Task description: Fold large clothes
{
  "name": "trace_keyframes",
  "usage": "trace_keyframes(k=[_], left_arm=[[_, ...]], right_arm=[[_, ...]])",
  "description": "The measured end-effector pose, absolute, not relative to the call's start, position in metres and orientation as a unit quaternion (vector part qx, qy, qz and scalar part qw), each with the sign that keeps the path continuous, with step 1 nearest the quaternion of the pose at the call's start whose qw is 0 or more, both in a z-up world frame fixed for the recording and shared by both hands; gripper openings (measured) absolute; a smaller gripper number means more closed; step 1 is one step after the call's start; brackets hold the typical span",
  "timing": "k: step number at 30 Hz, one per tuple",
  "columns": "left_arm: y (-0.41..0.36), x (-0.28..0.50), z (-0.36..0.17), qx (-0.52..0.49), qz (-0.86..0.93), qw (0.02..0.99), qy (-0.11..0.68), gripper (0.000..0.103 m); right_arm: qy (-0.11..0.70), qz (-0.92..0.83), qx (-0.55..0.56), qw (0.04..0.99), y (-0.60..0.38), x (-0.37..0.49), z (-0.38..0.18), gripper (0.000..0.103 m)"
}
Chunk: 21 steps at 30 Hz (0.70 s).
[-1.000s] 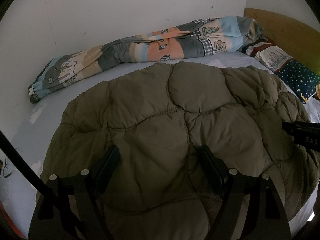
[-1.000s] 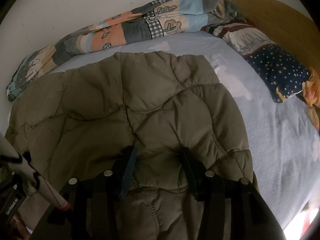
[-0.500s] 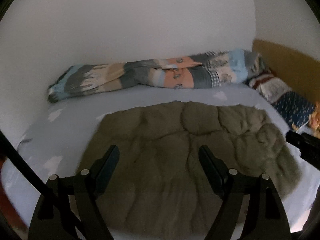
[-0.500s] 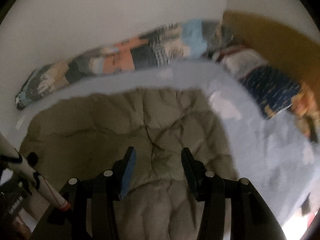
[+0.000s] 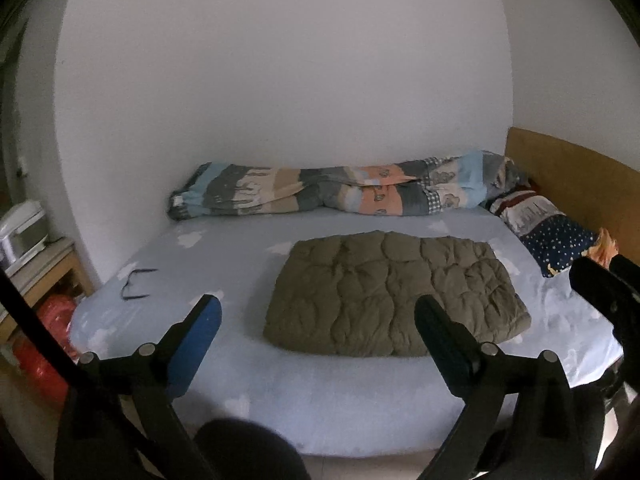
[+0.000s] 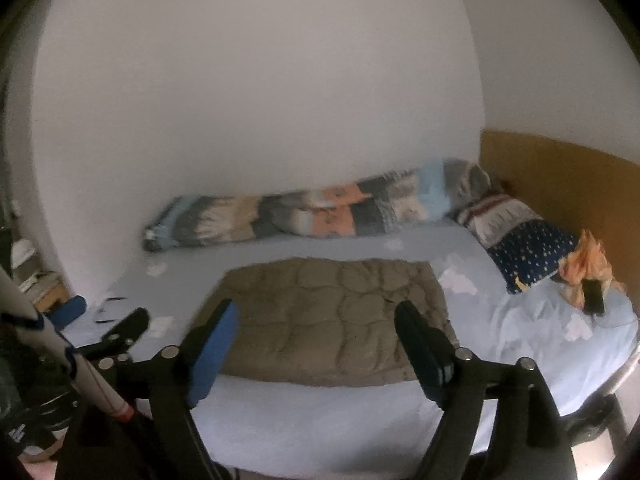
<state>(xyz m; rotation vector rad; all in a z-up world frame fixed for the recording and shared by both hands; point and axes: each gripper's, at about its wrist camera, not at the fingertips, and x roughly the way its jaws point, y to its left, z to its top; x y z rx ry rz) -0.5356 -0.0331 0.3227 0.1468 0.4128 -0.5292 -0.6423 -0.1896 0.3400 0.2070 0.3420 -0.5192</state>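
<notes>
White walls meet behind a bed [image 5: 360,412] covered with a pale blue sheet printed with white clouds. On the middle of the sheet lies an olive quilted jacket [image 5: 394,292], folded into a flat, roughly rectangular bundle; in the right wrist view it [image 6: 332,316] sits just beyond the fingers.

Both tools are held back from the bed, touching nothing. The left tool [image 5: 318,328] has its fingers spread wide, blue pad facing in, with the jacket framed between them. The right tool [image 6: 316,330] is likewise spread wide and holds nothing.

Against the far wall a patchwork duvet [image 5: 340,194] lies rolled in a long heap. Beside the wooden headboard [image 5: 576,184] a navy star-print pillow [image 5: 556,236] rests on the sheet, with an orange cloth [image 6: 588,268] just next to it. A thin dark cord [image 5: 136,284] lies near the bed's left corner.
</notes>
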Motion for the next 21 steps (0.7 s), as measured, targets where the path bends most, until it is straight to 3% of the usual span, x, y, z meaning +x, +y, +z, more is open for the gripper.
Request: trace_keyframes(k=[12,21], left_arm=[[-0.005,-0.562,0.339,0.058,-0.241,0.954,0.17,0.099],[-0.013,-0.536,0.327,0.049,-0.224,0.949,0.217,0.099]], right_arm=[[0.152,-0.24,0.085,0.955,-0.144,-0.672,0.356,0.088],[0.159,-0.257,0.093,0.949,-0.142,-0.668,0.357,0.089]])
